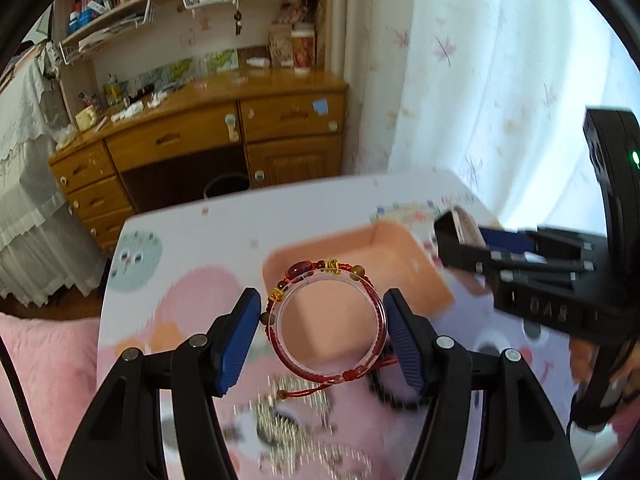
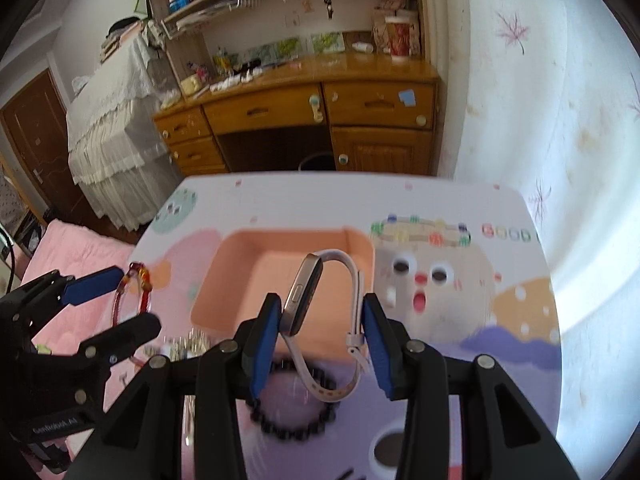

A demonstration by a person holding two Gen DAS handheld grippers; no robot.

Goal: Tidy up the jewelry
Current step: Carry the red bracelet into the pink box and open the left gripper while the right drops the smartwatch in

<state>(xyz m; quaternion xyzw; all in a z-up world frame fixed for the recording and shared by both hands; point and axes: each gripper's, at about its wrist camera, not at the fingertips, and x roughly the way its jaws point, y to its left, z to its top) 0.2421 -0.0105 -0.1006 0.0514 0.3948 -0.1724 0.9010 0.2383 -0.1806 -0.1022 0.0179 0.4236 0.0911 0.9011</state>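
- Left gripper [image 1: 326, 322]: a clear bangle wound with red cord and beads [image 1: 326, 322] is held between the blue pads [image 1: 236, 340], the jaws closed on its two sides. The ring is carried above the tabletop [image 1: 224, 236], over the near edge of the tray, with a knotted red cord end hanging from its near side.
- Right gripper [image 2: 320, 320]: a smartwatch with a pale strap [image 2: 304, 300] is clamped between the jaws, its case against the left pad and its strap against the right pad. The watch is held above the near edge of the tray; the strap loop hangs down toward the near side.
- Peach tray [image 2: 240, 256]: it stands on the patterned tabletop, beyond both grippers, and its floor is seen bare.
- Black bead bracelet [image 2: 296, 424]: it lies on the tabletop near the tray, below the right gripper.
- Silver chain [image 1: 288, 420]: a blurred silvery heap lies on the tabletop below the left gripper; its form cannot be told.
- Multicoloured bead bracelet [image 2: 420, 232]: it lies on the tabletop to the far right of the tray.
- Wooden desk [image 2: 304, 92]: it stands beyond the tabletop, under the bookshelves.
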